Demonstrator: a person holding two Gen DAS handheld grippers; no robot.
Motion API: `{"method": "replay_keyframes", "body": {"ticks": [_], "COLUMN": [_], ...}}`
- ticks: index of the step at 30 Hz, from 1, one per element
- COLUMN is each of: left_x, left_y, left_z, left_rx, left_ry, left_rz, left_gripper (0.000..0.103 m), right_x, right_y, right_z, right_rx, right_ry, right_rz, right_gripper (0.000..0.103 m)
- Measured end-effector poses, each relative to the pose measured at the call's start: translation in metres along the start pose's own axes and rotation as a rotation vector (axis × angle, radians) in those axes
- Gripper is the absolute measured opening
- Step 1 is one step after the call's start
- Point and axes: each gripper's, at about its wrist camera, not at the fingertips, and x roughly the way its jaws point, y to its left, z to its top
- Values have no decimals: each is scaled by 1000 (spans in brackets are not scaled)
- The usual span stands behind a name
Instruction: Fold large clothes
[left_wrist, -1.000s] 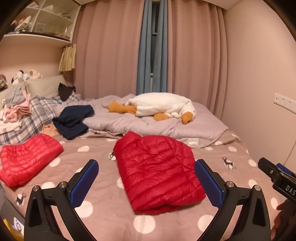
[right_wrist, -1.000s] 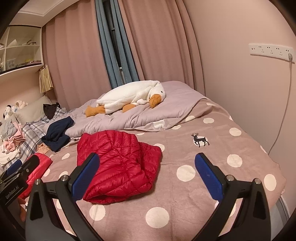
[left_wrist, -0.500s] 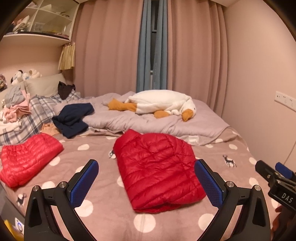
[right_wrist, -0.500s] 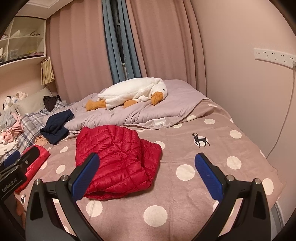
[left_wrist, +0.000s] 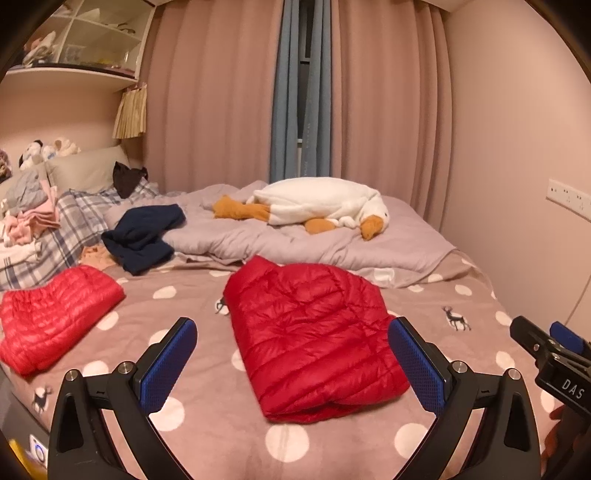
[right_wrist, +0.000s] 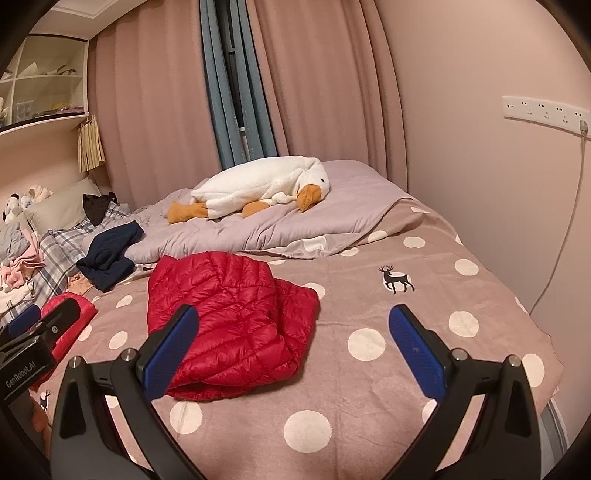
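A folded red down jacket (left_wrist: 314, 332) lies on the polka-dot bed cover (left_wrist: 184, 295); it also shows in the right wrist view (right_wrist: 229, 317). A second folded red jacket (left_wrist: 51, 317) lies at the bed's left edge. My left gripper (left_wrist: 291, 354) is open and empty, held above the bed just short of the middle jacket. My right gripper (right_wrist: 295, 339) is open and empty, to the right of that jacket. Each gripper shows at the edge of the other's view.
A white goose plush (left_wrist: 325, 205) lies on a grey duvet (left_wrist: 295, 243) at the back. A dark blue garment (left_wrist: 144, 236) and a pile of clothes (left_wrist: 26, 218) lie at the left. A wall with sockets (right_wrist: 543, 110) bounds the right side.
Both grippers have drawn back and risen slightly from the bed; the jacket looks a little farther away. Both stay open and nothing on the bed has moved.
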Motion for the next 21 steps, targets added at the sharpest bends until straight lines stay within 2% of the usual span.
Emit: {"method": "replay_keyframes", "body": {"ticks": [21], "left_x": [4], "left_y": [4], "left_z": [1], "left_rx": [-19], "left_ry": [-4], "left_rz": [36], "left_gripper": [102], "right_x": [2], "right_y": [6], "right_z": [-1], "right_rx": [-14], "right_ry": [17], "right_rz": [-13], "right_gripper": [103]}}
